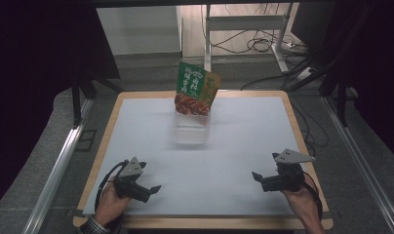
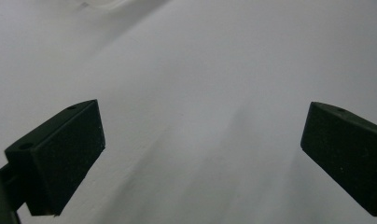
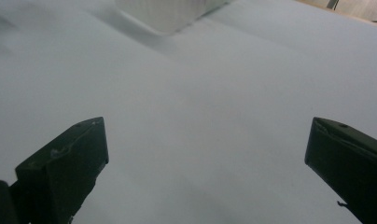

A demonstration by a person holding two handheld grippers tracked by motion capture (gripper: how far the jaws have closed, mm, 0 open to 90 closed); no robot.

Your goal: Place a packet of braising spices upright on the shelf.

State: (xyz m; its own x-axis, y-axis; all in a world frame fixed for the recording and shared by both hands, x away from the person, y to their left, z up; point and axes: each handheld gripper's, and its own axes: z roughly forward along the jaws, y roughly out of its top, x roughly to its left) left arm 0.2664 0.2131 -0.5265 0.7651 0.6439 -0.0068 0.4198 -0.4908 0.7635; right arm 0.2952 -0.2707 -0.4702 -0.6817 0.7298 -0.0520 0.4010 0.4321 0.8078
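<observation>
Upper centre of the high view: a green and red printed foil snack pouch (image 1: 196, 88) standing upright, touching a clear, shallow plastic tray (image 1: 190, 134) just below it. Probably light, crinkly and slippery, easily tipped; best pinched at the flat top seal. Left gripper (image 1: 155, 188) and right gripper (image 1: 256, 176) low in frame, both spread wide, grasping nothing, well apart from the pouch.

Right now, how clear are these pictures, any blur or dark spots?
High view: dark surroundings, the white table evenly lit, the clear container faint, the green packet slightly soft. Left gripper view: the open left tongs are sharp against featureless table. Right gripper view: the container is blurred at the top edge.
</observation>
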